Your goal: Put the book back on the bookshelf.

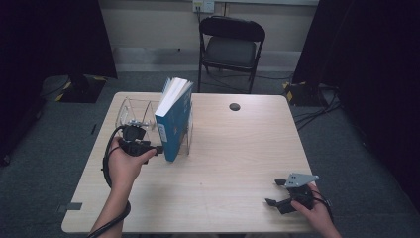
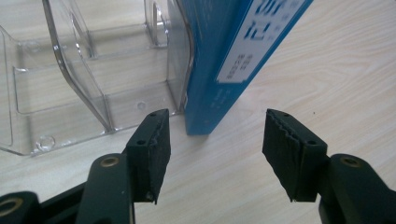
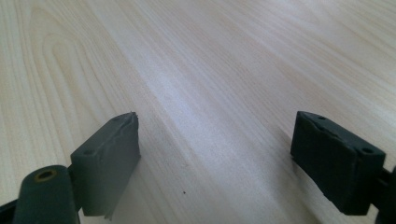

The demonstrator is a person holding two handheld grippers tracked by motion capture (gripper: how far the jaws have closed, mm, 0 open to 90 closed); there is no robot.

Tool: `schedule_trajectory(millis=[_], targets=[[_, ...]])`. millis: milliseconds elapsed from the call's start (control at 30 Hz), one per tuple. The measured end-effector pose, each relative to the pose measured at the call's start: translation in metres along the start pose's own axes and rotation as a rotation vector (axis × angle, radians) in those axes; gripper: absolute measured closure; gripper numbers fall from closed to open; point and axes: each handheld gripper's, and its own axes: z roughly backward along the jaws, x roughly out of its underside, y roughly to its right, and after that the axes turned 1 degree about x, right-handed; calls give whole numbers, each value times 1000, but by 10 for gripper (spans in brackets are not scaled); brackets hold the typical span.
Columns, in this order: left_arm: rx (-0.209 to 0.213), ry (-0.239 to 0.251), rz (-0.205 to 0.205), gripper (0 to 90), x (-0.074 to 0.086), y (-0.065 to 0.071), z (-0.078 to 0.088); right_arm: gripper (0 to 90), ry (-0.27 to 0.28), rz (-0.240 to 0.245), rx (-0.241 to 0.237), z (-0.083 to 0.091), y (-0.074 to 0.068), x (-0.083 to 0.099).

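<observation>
Blue book standing in a clear holder, both tongs apart

At the lower right of the high view we see the right tongs apart over the bare desk. Left of centre, the left tongs are apart, clamping nothing, just before the blue book, which stands tilted in the clear holder.

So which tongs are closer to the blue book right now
Left. The left tongs sit open right at the bottom corner of the blue book, which leans in the clear rack. The right tongs rest far off, near the table's front right corner.
</observation>
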Motion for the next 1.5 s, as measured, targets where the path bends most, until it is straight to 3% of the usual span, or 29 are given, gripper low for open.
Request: schedule_trajectory(millis=[233, 400, 867, 1500], targets=[[9, -17, -1, 416, 12, -2, -8, 153, 0, 0, 0, 0, 0, 0], [39, -21, 3, 418, 20, -1, -17, 153, -1, 1, 2, 0, 0, 0], [52, -30, 9, 414, 48, 3, -36, 153, -1, 1, 1, 0, 0, 0], [51, -57, -57, 393, 79, 8, -54, 152, 0, 0, 1, 0, 0, 0]])
